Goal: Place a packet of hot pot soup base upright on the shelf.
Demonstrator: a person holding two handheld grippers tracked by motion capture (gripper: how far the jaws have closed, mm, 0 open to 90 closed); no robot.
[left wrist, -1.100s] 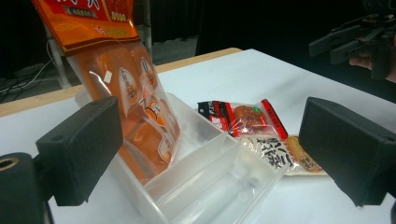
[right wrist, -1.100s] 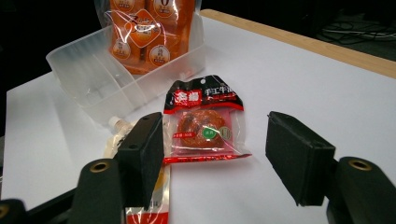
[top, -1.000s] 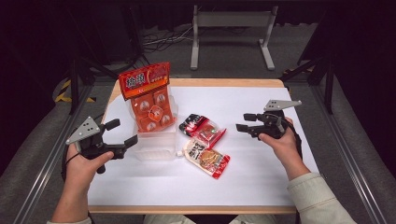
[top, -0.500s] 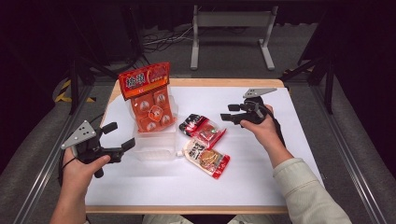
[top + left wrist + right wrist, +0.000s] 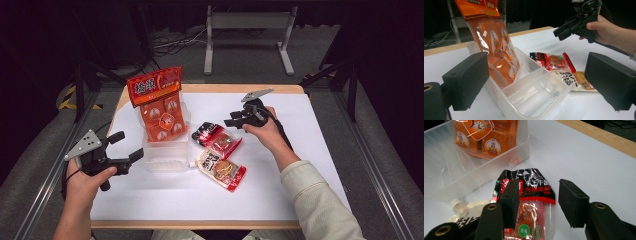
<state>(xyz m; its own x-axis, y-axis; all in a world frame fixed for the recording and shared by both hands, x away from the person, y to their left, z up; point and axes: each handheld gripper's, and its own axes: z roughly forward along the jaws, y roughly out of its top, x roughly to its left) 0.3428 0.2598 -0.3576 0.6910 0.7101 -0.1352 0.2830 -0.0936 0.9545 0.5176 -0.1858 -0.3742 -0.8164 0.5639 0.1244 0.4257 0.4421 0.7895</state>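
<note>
A clear plastic bin (image 5: 165, 165) with a divider stands left of centre; an orange snack bag (image 5: 162, 107) leans upright in its far compartment. Right of the bin lie a red-and-black snack packet (image 5: 216, 136) and, nearer, a white spouted pouch (image 5: 222, 169). My right gripper (image 5: 231, 119) hovers at the red packet's far right edge. Its jaws have just been closing and stand open astride the packet (image 5: 529, 185) without pressing it, as the right gripper (image 5: 540, 200) view has it. My left gripper (image 5: 127, 146) is open and empty, left of the bin (image 5: 499, 100).
A white sheet (image 5: 310, 150) covers the wooden table, bare on its right half and along the front. Behind the table's far edge stands a metal frame (image 5: 247, 20) on a dark floor with cables. Metal rails run along both sides.
My right gripper has moved left across the table to the red packet, and its jaws have narrowed. The left gripper has stayed where it was.
</note>
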